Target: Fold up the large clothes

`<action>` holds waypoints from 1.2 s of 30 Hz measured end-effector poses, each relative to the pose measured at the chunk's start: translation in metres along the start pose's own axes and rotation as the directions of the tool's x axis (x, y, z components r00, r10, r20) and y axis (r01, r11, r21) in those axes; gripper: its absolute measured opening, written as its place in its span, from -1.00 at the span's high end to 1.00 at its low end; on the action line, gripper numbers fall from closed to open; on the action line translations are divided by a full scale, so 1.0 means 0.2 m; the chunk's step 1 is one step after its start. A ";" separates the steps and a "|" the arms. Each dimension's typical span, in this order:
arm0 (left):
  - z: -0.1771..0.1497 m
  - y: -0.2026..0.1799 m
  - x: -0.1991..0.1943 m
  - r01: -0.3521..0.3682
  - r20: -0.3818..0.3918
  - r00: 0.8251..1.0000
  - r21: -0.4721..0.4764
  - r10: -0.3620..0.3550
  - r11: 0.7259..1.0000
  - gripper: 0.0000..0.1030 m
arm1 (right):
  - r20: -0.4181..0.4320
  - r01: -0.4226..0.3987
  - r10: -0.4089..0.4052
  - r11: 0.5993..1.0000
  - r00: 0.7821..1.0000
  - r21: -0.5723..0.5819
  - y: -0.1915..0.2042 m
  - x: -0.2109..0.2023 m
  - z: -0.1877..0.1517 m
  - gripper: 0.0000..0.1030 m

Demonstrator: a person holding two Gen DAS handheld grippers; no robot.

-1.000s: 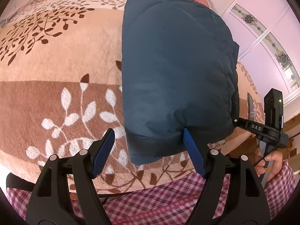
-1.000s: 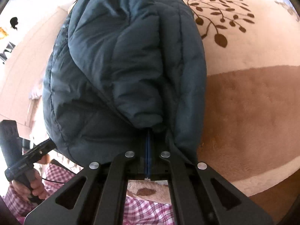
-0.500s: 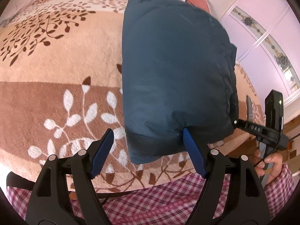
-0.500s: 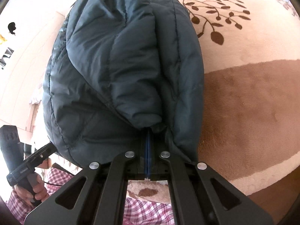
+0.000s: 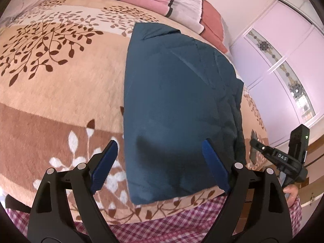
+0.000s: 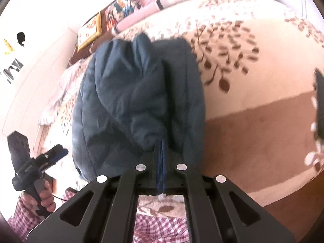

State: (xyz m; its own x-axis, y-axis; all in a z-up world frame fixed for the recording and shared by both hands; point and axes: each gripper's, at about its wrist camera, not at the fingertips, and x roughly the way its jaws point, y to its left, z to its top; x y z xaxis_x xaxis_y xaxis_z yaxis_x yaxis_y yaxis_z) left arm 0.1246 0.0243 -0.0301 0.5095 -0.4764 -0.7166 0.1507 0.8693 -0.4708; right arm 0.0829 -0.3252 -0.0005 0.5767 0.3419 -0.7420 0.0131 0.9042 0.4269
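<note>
While the dark teal padded jacket (image 5: 178,109) is lying folded into a thick oblong bundle on the bed, the left tongs (image 5: 160,162) are standing wide above its near end, their jaws having just been opening further. One blue pad (image 5: 105,162) is hanging over the blanket (image 5: 50,93) to the left of the bundle, and the other pad is showing in front of the jacket's near right part; neither is pressing on the cloth. The jacket's near edge is sitting close to the edge of the bed, with the person's red-and-white checked clothing (image 5: 162,228) showing just below it.

From the right wrist view, which is blurring, the right tongs (image 6: 161,151) are pinching nearly together, their blue pads making a thin line just in front of the lowest fold of the jacket (image 6: 137,101). Whether any cloth is caught between them I cannot tell. A puffy fold is lying on top of the bundle there, beside a flatter quilted strip on its right.

The blanket is showing beige and brown bands with a leaf and tree print. Folded bedding and pillows (image 5: 182,6) are lying stacked at the far end of the bed. A pale wardrobe (image 5: 283,60) is standing to the right. The person's hand (image 6: 40,198) is gripping the handle of the left tongs.
</note>
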 end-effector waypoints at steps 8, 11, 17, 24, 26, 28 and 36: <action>0.08 0.03 0.09 0.022 -0.028 0.999 -0.071 -0.024 0.997 -0.80 | 0.032 0.002 -0.006 0.994 0.999 0.111 -0.07 0.04 0.20 -0.57; 0.09 0.03 0.14 0.014 -0.055 0.998 -0.045 -0.016 0.999 -0.83 | -0.009 0.003 -0.002 0.989 1.000 0.151 -0.10 0.16 0.25 -0.63; 0.09 0.06 0.25 0.047 -0.089 0.995 -0.043 -0.051 0.998 -0.90 | -0.117 0.033 -0.015 0.987 0.993 0.155 -0.14 0.40 0.24 -0.74; 0.11 0.11 0.32 0.159 -0.129 0.976 -0.113 -0.173 0.981 -0.90 | -0.179 -0.161 0.235 0.923 0.955 0.348 -0.27 0.55 0.16 -0.73; 0.12 0.10 0.34 0.161 -0.138 0.975 -0.094 -0.173 0.982 -0.90 | -0.166 -0.192 0.268 0.909 0.949 0.369 -0.28 0.56 0.13 -0.70; 0.12 0.10 0.36 0.157 -0.144 0.976 -0.075 -0.166 0.985 -0.92 | -0.161 -0.189 0.259 0.915 0.952 0.356 -0.27 0.56 0.13 -0.66; 0.14 0.04 0.35 0.119 -0.118 0.986 -0.015 -0.119 0.993 -0.65 | -0.136 -0.245 0.306 0.908 0.942 0.341 -0.22 0.54 0.11 -0.07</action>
State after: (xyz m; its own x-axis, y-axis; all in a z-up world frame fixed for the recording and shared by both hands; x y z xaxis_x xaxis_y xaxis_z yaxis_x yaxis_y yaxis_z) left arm 0.1847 0.0025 -0.0696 0.3846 -0.5890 -0.7107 0.1976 0.8046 -0.5599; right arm 0.1625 -0.3327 -0.0878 0.4364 0.6333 -0.6392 0.1489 0.6497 0.7454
